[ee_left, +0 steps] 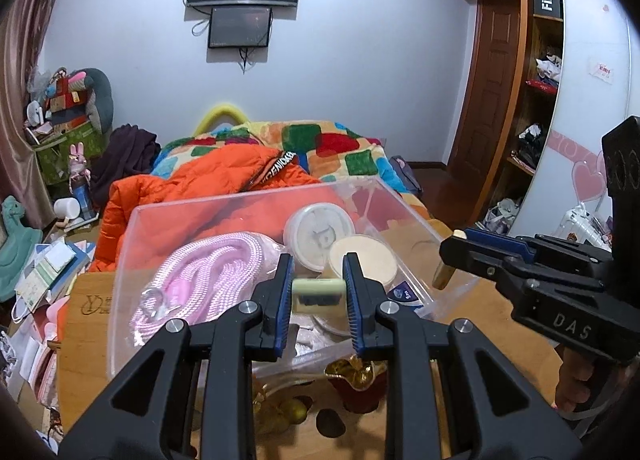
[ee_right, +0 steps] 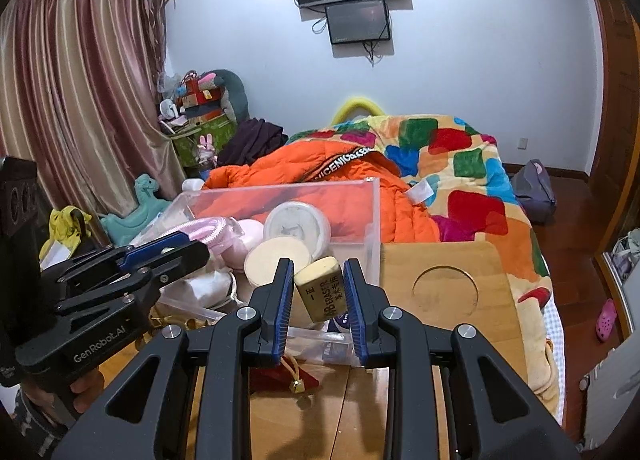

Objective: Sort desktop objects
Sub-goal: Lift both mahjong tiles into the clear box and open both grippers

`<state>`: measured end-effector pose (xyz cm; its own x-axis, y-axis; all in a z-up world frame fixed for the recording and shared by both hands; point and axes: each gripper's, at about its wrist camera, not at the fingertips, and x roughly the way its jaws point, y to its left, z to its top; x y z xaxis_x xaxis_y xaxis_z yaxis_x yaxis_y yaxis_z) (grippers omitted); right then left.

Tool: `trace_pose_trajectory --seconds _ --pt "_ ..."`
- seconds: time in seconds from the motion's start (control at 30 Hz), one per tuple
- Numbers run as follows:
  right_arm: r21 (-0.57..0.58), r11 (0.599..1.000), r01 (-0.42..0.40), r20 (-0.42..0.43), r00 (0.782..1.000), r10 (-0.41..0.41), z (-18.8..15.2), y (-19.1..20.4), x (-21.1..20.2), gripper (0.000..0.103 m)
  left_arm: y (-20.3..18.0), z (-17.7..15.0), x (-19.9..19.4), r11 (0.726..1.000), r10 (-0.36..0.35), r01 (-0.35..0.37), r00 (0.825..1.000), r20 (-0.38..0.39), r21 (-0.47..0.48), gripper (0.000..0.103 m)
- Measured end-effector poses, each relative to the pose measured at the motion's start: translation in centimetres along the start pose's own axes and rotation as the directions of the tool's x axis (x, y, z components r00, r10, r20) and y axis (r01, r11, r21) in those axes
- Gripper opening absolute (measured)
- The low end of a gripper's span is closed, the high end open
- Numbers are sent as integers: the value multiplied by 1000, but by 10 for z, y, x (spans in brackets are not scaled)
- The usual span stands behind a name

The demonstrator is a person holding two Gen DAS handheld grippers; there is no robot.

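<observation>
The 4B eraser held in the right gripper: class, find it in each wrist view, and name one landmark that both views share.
Left wrist view: the eraser is right of centre, poking below the right gripper.
Right wrist view: the eraser is at lower centre, tilted between the fingers, printed side showing.
Shared landmark: the clear box just beyond it.

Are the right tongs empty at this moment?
No, the right tongs grip a yellowed eraser between their blue pads.
</observation>
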<state>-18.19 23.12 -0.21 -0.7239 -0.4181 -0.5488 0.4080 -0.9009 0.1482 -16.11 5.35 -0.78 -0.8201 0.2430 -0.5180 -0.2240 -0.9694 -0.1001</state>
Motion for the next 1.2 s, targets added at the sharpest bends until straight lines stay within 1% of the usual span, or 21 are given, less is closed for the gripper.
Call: trace_pose_trajectory --seconds 0.13,0.33,0.57,0.73,0.8,0.87,0.93,1.0,1.07,1.13,1.2 --pt "-5 1000 0 -18 1000 0 -3 1 10 23 -2 -1 11 1000 7 -7 1000 -23 14 24" --pt "-13 1000 -4 -44 999 4 -7 1 19 23 -2 -3 17 1000 8 -7 999 -37 17 24" --pt "-28 1000 3 -54 999 -5 -11 5 18 24 -4 -2 12 1000 13 -12 999 -34 17 24" --pt "-39 999 8 -43 999 -10 -10 8 7 24 -2 2 -1 1000 11 -11 1000 -20 9 24" --pt "-36 999 16 -31 999 -17 -9 9 1 26 -1 3 -8 1000 9 -9 1000 -7 0 27" --pt "-34 999 26 -18 999 -26 -8 10 -5 32 0 4 -18 1000 11 -11 1000 15 -8 33" --pt "-34 999 37 -1 999 -37 -9 11 -13 40 3 5 -29 1000 13 -13 999 37 -11 37" --pt "-37 998 44 11 999 -43 -10 13 -19 44 7 5 -42 1000 20 -19 998 63 -16 43" --pt "-40 998 46 14 999 -46 -12 15 -24 46 11 5 -53 999 35 -34 996 85 -21 54" --pt "-38 998 45 10 999 -44 -16 19 -28 50 17 2 -64 999 48 -45 993 103 -31 56" --pt "-34 999 41 2 999 -41 -20 21 -29 52 22 -2 -70 998 57 -54 993 105 -37 57"
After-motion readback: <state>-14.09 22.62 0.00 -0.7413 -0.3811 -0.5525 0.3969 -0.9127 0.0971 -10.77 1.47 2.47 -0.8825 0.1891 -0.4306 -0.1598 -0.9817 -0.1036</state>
